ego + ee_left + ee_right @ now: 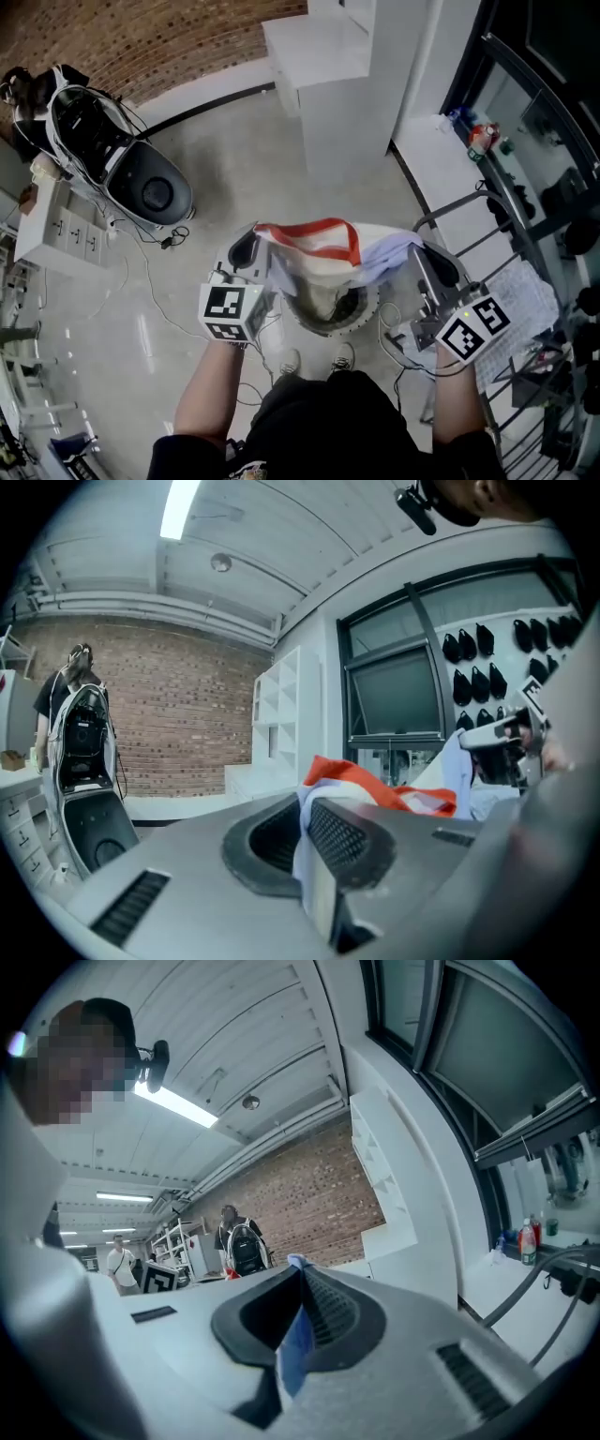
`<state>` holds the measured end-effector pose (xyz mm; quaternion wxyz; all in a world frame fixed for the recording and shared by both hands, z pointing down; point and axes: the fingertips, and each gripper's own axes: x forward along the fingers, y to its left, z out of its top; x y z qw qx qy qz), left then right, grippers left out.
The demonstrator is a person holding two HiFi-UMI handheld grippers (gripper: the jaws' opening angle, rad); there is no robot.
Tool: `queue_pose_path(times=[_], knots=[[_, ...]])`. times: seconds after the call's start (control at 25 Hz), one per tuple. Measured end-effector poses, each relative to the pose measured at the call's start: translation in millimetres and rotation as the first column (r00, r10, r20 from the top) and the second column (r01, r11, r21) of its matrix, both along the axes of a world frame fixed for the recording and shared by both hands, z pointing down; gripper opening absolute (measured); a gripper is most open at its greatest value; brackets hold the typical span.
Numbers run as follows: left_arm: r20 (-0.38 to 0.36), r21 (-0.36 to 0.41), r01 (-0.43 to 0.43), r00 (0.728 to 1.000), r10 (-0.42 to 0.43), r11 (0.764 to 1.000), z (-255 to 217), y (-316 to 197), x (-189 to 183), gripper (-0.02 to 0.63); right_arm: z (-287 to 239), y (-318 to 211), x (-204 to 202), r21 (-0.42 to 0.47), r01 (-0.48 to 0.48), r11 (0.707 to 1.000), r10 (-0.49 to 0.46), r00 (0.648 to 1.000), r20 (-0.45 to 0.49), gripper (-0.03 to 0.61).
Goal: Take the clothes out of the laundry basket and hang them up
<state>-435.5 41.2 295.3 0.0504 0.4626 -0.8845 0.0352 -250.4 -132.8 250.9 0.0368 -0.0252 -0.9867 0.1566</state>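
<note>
A white garment with an orange-red trim (319,246) hangs stretched between my two grippers, above the round laundry basket (325,326) on the floor. My left gripper (255,261) is shut on the garment's left edge; in the left gripper view the white cloth (309,855) is pinched between the jaws and the orange trim (375,794) runs off to the right. My right gripper (427,267) is shut on the garment's right edge, where a pale blue-white fold (292,1340) sits between its closed jaws. Both grippers point roughly level.
A metal drying rack (502,258) with a checked cloth (520,300) on it stands at the right. A white pillar and shelf (347,84) are ahead. A black-and-white machine (122,169) and a drawer cabinet (56,225) stand at the left. Cables lie on the floor.
</note>
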Motion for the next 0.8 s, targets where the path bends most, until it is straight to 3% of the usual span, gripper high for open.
queue_pose_path(times=[0.28, 0.52, 0.8], knots=[[0.001, 0.034, -0.078, 0.997, 0.078, 0.996, -13.9, 14.5, -25.0, 0.017, 5.4, 22.7, -1.3, -0.010, -0.122, 0.992, 0.122, 0.992, -0.028, 0.012], [-0.001, 0.041, -0.185, 0.983, 0.186, 0.982, -18.6, 3.3, -23.2, 0.015, 5.7, 29.3, 18.9, -0.006, -0.245, 0.969, 0.245, 0.969, -0.042, 0.012], [0.029, 0.072, -0.385, 0.923, 0.384, 0.920, -32.5, -26.4, 10.3, 0.015, -4.1, 38.7, 75.0, 0.022, -0.442, 0.897, 0.442, 0.897, -0.014, 0.012]])
